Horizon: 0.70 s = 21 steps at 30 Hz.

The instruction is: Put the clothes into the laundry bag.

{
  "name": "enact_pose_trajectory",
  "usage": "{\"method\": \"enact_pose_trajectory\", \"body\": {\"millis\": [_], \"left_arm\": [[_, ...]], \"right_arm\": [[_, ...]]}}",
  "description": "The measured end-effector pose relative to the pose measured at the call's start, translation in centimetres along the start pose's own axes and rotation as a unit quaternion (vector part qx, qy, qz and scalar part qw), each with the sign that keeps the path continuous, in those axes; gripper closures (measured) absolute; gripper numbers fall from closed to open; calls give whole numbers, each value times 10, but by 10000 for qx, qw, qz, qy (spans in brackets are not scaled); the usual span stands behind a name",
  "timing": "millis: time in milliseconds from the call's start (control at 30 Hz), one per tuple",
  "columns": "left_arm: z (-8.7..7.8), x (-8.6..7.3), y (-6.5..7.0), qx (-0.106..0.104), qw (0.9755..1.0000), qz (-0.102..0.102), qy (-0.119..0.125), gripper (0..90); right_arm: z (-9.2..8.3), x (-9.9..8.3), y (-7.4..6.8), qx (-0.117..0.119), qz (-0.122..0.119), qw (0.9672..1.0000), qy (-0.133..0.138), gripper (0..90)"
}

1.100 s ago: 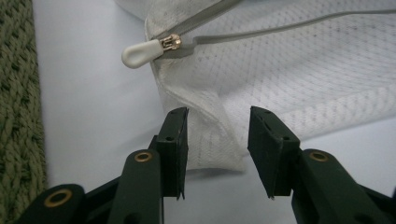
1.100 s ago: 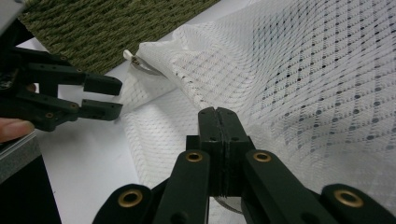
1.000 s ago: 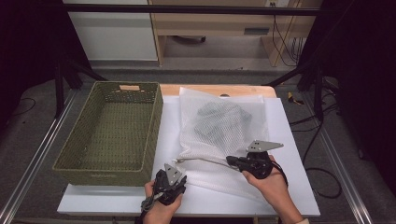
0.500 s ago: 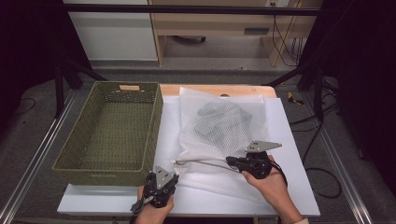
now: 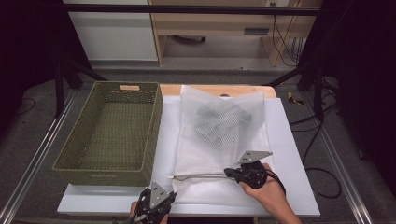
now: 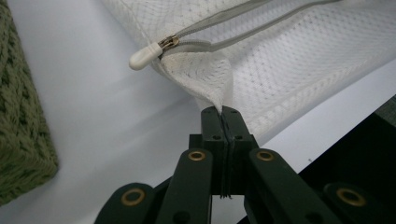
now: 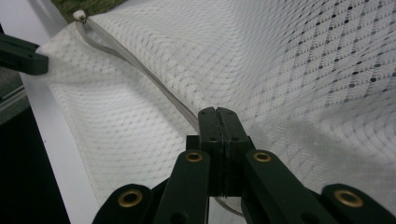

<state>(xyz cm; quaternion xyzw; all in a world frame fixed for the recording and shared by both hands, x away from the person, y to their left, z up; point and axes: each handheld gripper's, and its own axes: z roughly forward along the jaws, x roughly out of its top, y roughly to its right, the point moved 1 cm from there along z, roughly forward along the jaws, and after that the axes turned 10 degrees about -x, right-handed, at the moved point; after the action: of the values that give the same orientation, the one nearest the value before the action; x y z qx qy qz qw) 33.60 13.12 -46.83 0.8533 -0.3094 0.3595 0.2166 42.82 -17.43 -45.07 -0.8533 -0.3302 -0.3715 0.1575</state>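
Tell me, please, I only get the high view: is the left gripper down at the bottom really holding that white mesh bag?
Observer: Yes. In the left gripper view, the left gripper has its jaws shut on a pinched-up corner of the white mesh zip bag.
Operator: Where's the zipper pull?
Observer: The small white rounded zipper pull sits at that same corner, just past the pinch, and nothing is touching it.
Operator: And the other gripper?
Observer: The right gripper has its jaws shut on the bag too, right where the grey zipper strip runs in between them.
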Motion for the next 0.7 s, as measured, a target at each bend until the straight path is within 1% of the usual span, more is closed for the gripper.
{"method": "enact_pose_trajectory", "body": {"millis": [67, 167, 233, 333, 433, 500, 567, 633, 700], "left_arm": [[-1, -3, -3, -67, 9999, -120, 8, 899], [-3, -5, -5, -77, 9999, -150, -7, 899], [-4, -6, -3, -149, 9997, -209, 25, 899], [-6, -9, 0, -119, 9999, -99, -36, 899], [-7, -11, -1, -133, 9998, -136, -39, 899], [-7, -13, -1, -166, 9997, -175, -58, 899], [-6, -14, -1, -160, 9997, -151, -77, 899], [-5, -14, -1, -160, 9997, -150, -93, 899], [-4, -15, -2, -165, 9997, -165, -96, 898]], "right_arm": [[2, -3, -2, -24, -52, 9999, -86, 900], [8, -8, -5, -52, -148, 9997, -190, 900], [12, -9, -7, -37, -177, 9995, -247, 900], [16, -11, -10, -68, -273, 9990, -346, 900], [18, -12, -11, -98, -339, 9984, -433, 900], [19, -13, -11, -122, -324, 9983, -470, 900], [20, -14, -10, -170, -364, 9981, -475, 900], [21, -14, -9, -159, -379, 9980, -474, 900], [21, -14, -9, -170, -334, 9980, -515, 899]]}}
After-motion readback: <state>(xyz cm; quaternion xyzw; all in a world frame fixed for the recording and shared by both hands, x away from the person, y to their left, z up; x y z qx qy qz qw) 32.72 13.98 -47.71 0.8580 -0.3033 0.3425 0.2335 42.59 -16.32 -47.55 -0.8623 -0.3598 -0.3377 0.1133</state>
